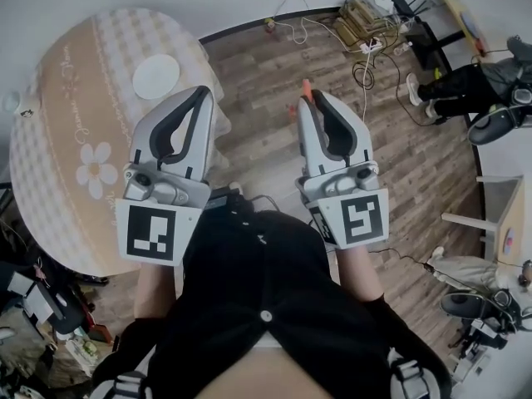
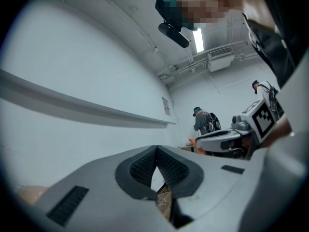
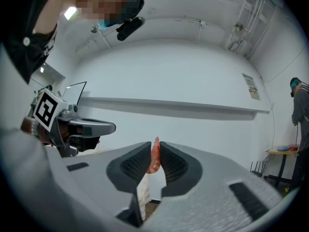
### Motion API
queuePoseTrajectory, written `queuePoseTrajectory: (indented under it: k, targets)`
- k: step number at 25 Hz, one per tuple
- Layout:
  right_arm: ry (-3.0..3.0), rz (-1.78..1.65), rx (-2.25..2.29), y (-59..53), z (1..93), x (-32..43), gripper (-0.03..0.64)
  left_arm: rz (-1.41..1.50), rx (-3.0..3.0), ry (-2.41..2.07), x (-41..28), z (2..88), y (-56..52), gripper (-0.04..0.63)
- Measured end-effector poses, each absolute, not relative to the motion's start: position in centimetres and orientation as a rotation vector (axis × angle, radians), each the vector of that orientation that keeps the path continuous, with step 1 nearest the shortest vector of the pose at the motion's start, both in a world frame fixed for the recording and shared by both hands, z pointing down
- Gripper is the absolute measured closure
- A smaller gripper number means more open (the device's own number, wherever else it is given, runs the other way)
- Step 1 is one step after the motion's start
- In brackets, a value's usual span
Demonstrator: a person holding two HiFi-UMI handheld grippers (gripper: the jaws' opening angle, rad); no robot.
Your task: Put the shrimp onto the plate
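An orange shrimp (image 3: pixel 155 156) is pinched between the jaws of my right gripper (image 3: pixel 154 154), its tip sticking out past them; in the head view the shrimp (image 1: pixel 306 88) shows at the tip of that gripper (image 1: pixel 309 100). My left gripper (image 1: pixel 203 96) is shut with nothing in it, its pads meeting at the tip (image 2: pixel 157 151). Both grippers are raised and point away from the floor, side by side over my lap. A white plate (image 1: pixel 156 76) lies on the round table (image 1: pixel 66 115) to the left, beyond the left gripper.
The round table has a beige checked cloth with a flower print. Wooden floor (image 1: pixel 266 73) lies ahead, with cables and boxes (image 1: pixel 357 19) at the far wall. A seated person's legs (image 1: pixel 457 86) and a chair base are at the right. Another person (image 2: pixel 203 121) stands far off.
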State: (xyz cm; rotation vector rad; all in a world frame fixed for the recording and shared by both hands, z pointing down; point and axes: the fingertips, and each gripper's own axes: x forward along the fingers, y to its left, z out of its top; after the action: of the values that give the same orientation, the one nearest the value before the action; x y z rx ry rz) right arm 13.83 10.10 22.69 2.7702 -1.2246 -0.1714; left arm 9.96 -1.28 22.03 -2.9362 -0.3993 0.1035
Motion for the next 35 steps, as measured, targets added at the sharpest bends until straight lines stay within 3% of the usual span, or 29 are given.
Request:
queuePoseTrajectory:
  k: [21,35]
  targets:
    - [-1.457,-0.149,2.653,3.3,23.8,16.2,0.572,0.038,-2.980,-0.134,10.4,23.4,-7.5,0.592]
    - [-1.735,-0.134,2.476,-2.0,24.3,21.8,0.572,0.019,-2.987,0.187,13.8,23.3,-11.2,0.592]
